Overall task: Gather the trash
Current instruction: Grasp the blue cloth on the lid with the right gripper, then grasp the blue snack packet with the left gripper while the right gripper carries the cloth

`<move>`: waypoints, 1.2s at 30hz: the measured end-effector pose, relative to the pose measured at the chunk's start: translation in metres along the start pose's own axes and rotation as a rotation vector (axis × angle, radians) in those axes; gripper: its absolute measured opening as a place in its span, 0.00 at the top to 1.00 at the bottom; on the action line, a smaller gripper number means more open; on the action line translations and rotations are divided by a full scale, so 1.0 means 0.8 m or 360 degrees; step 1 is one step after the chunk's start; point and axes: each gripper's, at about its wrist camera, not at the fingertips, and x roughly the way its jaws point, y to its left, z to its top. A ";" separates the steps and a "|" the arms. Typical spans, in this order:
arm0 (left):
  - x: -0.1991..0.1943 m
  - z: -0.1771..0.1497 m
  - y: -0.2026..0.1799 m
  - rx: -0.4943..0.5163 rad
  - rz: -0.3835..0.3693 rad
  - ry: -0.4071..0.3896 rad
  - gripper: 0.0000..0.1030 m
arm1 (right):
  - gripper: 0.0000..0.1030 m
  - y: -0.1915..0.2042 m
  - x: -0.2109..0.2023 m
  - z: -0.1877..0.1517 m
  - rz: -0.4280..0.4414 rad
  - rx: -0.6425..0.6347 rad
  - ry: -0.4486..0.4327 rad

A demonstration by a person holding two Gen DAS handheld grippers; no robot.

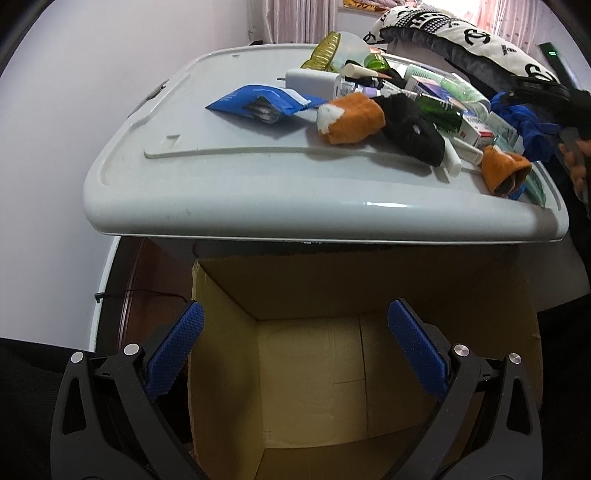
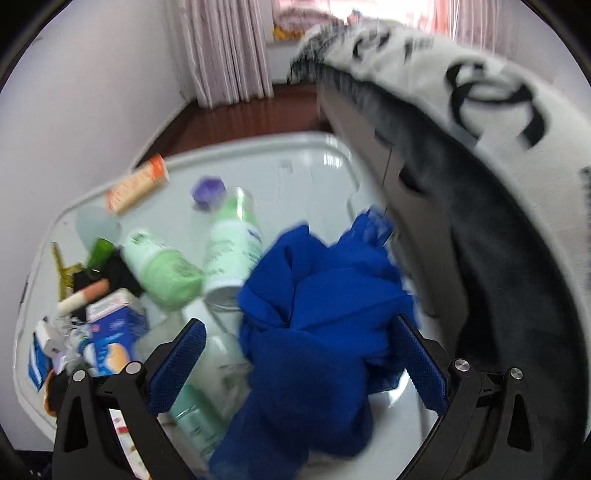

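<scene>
The left gripper (image 1: pixel 295 332) hangs over an open cardboard box (image 1: pixel 314 369), its blue-padded fingers spread wide with nothing between them. The box interior in view shows only bare cardboard. The box stands directly below the near edge of a grey tabletop (image 1: pixel 221 184).

The tabletop's left half is bare. Its right half carries a crowded pile: a torn blue packet (image 1: pixel 255 101), a white charger block (image 1: pixel 314 79), an orange-and-white plush piece (image 1: pixel 349 118), a black plush item (image 1: pixel 413 129) touching it, a dark green bottle (image 1: pixel 441 110), a second orange plush piece (image 1: pixel 504 170) at the near right edge, and small cartons and tubes too jumbled to separate. A patterned black-and-white cushion (image 1: pixel 461 33) lies beyond the pile.

The right gripper (image 2: pixel 299 343) is held over the right end of the same tabletop, fingers spread on either side of a crumpled blue cloth (image 2: pixel 317 314). The cloth fills the gap, but the frame is blurred and contact with the pads cannot be confirmed. Left of the cloth lie two pale green bottles (image 2: pixel 229 243), a purple cap (image 2: pixel 208 190), an orange-and-cream tube (image 2: pixel 138 184) at the far rim, and a blue-and-white carton (image 2: pixel 110 336). The cushion looms along the right side of this view.
</scene>
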 end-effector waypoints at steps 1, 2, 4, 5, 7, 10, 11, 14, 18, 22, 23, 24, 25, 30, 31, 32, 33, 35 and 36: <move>0.001 -0.001 -0.001 0.0009 0.0008 0.0000 0.05 | 0.04 -0.004 0.015 0.001 -0.0024 0.0024 0.0049; 0.000 -0.001 -0.001 0.0012 0.0013 -0.0001 0.05 | 0.04 -0.008 0.023 0.002 -0.0033 0.0050 0.0066; 0.001 -0.002 -0.001 0.0017 0.0023 -0.0004 0.05 | 0.04 -0.017 0.041 0.002 -0.0044 0.0067 0.0133; 0.001 -0.002 0.000 0.0017 0.0029 -0.0006 0.05 | 0.05 -0.016 0.040 0.001 -0.0056 0.0033 0.0105; 0.000 -0.003 0.002 0.0011 0.0045 -0.0019 0.05 | 0.22 -0.010 0.038 -0.004 -0.0135 -0.0046 0.0082; 0.002 -0.002 0.006 -0.0011 0.0044 -0.0025 0.05 | 0.63 -0.019 0.026 -0.008 -0.0134 -0.0043 0.0038; 0.002 -0.003 0.007 -0.0017 0.0050 -0.0030 0.05 | 0.67 -0.026 0.021 -0.008 -0.0107 -0.0004 0.0023; -0.002 -0.002 0.014 -0.0047 0.0073 -0.0056 0.05 | 0.68 -0.047 -0.016 -0.009 0.0027 0.0142 -0.0078; -0.017 0.020 0.026 -0.0136 0.0016 -0.0104 0.05 | 0.67 -0.044 -0.111 -0.029 0.0402 0.0242 -0.0286; -0.022 0.072 0.027 -0.0156 0.0081 -0.0176 0.05 | 0.65 -0.013 -0.157 -0.083 0.0625 0.0148 -0.0331; -0.018 0.089 0.031 -0.0200 0.0071 -0.0170 0.05 | 0.65 -0.004 -0.154 -0.087 0.0648 0.0130 -0.0295; -0.015 0.101 0.033 -0.0235 0.0062 -0.0162 0.05 | 0.65 0.004 -0.149 -0.093 0.0670 0.0114 -0.0245; -0.006 0.119 0.037 -0.0289 0.0069 -0.0138 0.05 | 0.65 0.009 -0.147 -0.094 0.0673 0.0110 -0.0224; 0.031 0.183 0.049 -0.0496 0.0198 -0.0028 0.05 | 0.63 0.030 -0.140 -0.083 0.0682 0.0110 -0.0199; 0.041 0.193 0.053 -0.0536 0.0211 0.0000 0.05 | 0.63 0.029 -0.137 -0.084 0.0704 0.0126 -0.0189; 0.051 0.200 0.056 -0.0566 0.0232 0.0029 0.05 | 0.62 0.027 -0.137 -0.083 0.0720 0.0136 -0.0180; 0.063 0.204 0.060 -0.0582 0.0258 0.0067 0.05 | 0.62 0.029 -0.137 -0.083 0.0727 0.0140 -0.0173; 0.098 0.209 0.070 -0.0617 0.0280 0.0195 0.05 | 0.62 0.031 -0.140 -0.085 0.0717 0.0129 -0.0169; 0.100 0.212 0.069 -0.0585 0.0344 0.0157 0.07 | 0.62 0.031 -0.141 -0.088 0.0711 0.0121 -0.0171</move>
